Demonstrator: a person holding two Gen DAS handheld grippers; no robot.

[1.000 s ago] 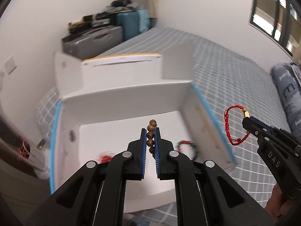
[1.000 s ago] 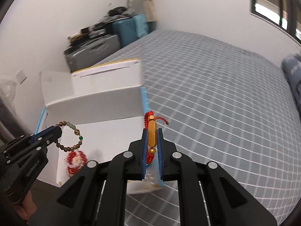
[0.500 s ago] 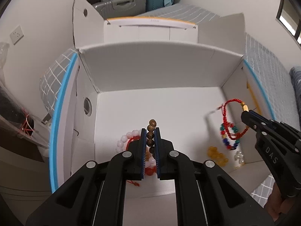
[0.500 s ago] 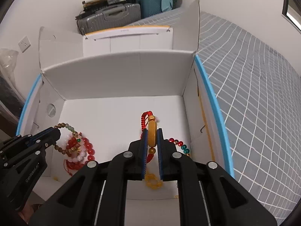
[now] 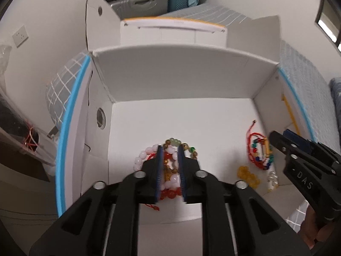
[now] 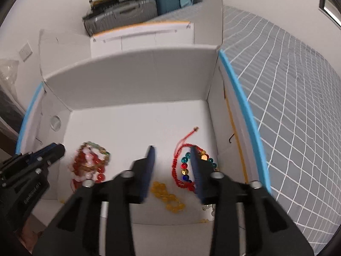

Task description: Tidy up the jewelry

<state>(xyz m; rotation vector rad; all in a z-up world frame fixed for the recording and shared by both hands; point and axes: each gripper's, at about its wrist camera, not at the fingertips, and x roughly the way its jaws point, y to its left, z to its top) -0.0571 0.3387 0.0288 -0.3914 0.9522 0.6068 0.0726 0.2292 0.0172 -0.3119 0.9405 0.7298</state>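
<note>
Here, both grippers, left [image 5: 169,166] and right [image 6: 172,170], now parted (clamped a moment ago), have released their bracelets [image 6: 187,166] onto the box [image 6: 132,81] floor, advancing the sorting.

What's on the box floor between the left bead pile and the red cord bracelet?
In the right wrist view, bare white floor separates the bead pile from the red cord bracelet; the yellow bead string lies nearer the camera, and the right gripper hangs open above.
</note>
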